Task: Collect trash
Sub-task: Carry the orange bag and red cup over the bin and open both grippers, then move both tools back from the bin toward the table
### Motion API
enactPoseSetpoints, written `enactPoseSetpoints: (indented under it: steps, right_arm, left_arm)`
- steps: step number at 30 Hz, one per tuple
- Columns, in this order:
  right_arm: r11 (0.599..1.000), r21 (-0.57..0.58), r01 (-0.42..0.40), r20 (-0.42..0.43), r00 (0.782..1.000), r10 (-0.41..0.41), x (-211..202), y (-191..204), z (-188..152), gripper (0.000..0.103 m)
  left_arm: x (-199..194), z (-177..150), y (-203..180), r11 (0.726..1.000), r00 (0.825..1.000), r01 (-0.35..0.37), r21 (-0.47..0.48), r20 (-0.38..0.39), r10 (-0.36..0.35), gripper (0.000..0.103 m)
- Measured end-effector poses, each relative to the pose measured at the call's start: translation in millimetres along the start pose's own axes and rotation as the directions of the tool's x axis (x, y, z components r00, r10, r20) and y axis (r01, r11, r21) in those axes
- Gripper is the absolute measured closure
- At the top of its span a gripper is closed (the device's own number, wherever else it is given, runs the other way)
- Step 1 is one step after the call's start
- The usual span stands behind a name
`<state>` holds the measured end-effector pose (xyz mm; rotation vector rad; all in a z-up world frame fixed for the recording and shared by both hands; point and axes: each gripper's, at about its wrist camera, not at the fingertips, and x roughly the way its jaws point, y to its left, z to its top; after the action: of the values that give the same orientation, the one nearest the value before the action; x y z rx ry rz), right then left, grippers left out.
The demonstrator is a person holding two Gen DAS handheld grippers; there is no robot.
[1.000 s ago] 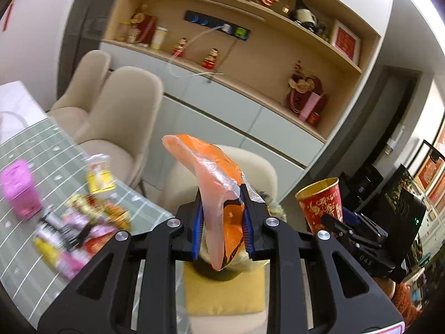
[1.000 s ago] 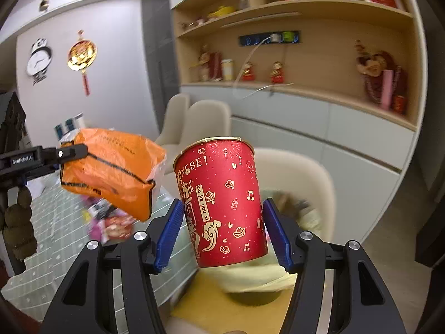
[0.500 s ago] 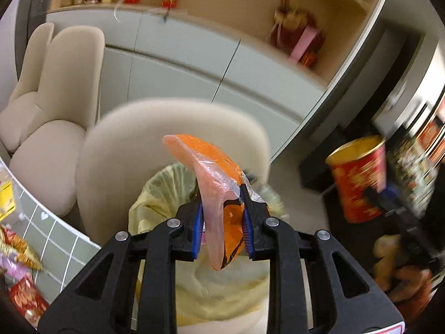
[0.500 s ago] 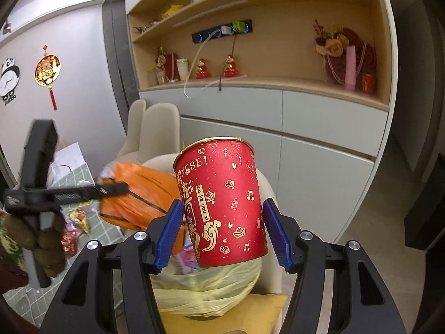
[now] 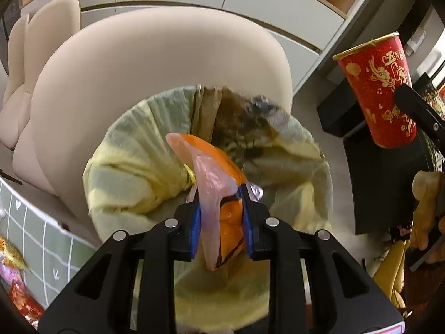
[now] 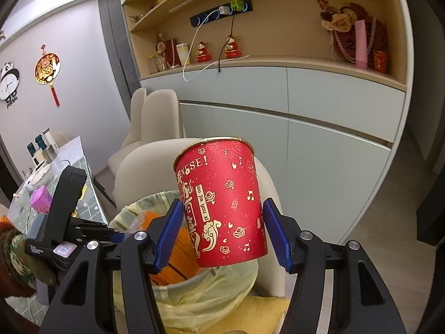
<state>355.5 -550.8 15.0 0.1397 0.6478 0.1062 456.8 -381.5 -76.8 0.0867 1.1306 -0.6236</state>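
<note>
**Both grippers loaded above the lined bin**

The left gripper (image 5: pixel 221 226) has its two blue-padded fingers (image 5: pixel 194 229) closed most of the way, pinching an orange plastic bag (image 5: pixel 222 183) between them. The bag stands up and out beyond the fingertips, its pale translucent edge curling to the left, and a short tail of it hangs below the pads. Straight ahead of those fingers, and underneath them, gapes the mouth of a bin lined with a yellow bag (image 5: pixel 130 172); brown paper and some crumpled dark scraps (image 5: pixel 242 117) lie at its far side. Beyond the bin rises the rounded back of a cream chair (image 5: pixel 155 64). Off to the left of the fingers, the corner of a green checked tablecloth (image 5: pixel 36 231) shows, with a few bright wrappers (image 5: pixel 12 253) at the edge.

The right gripper (image 6: pixel 224 236) is spread wide, its ribbed blue fingers (image 6: pixel 169 236) pressed to either side of a red paper cup (image 6: pixel 222 208) printed in gold. The cup sits upright between the pads, tipped slightly, its open rim well above the fingertips and its base just below them. Below and to the left of these fingers lies the same yellow-lined bin (image 6: pixel 211 292), with the orange bag (image 6: pixel 172 267) over its opening. Behind stand grey cabinets (image 6: pixel 319 139) and wooden shelves of ornaments (image 6: pixel 353 36).
</note>
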Motion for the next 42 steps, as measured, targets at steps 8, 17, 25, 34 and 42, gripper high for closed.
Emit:
enactPoseSetpoints:
  steps: [8,17,25,34,42]
  right_arm:
    - [0.998,-0.018,-0.060,-0.046,0.997,0.059,23.1,8.4,1.3,0.047]
    - [0.994,-0.028,-0.108,-0.172,0.980,0.102,69.9,32.8,-11.8,0.047]
    - [0.996,-0.072,-0.058,-0.221,0.974,0.041,91.9,52.2,-24.3,0.045]
    - [0.996,-0.038,-0.075,-0.201,0.977,0.066,68.6,63.8,-35.0,0.043]
    - [0.990,-0.046,-0.130,-0.192,0.974,0.119,24.2,119.4,-55.7,0.043]
  left_arm:
    - [-9.2,2.4,11.1,0.995,0.997,0.057,-0.088,0.062,-0.052,0.056]
    - [-74.9,-19.1,22.6,0.986,0.978,-0.033,-0.163,0.199,0.065,0.049]
    - [-106.2,-53.0,42.7,0.953,0.957,-0.067,-0.294,0.250,0.145,0.048]
    - [-127.9,-110.9,75.0,0.894,0.953,-0.105,-0.435,0.214,0.216,0.048]
    - [-178.7,-173.3,109.9,0.862,0.932,-0.139,-0.487,0.231,0.281,0.048]
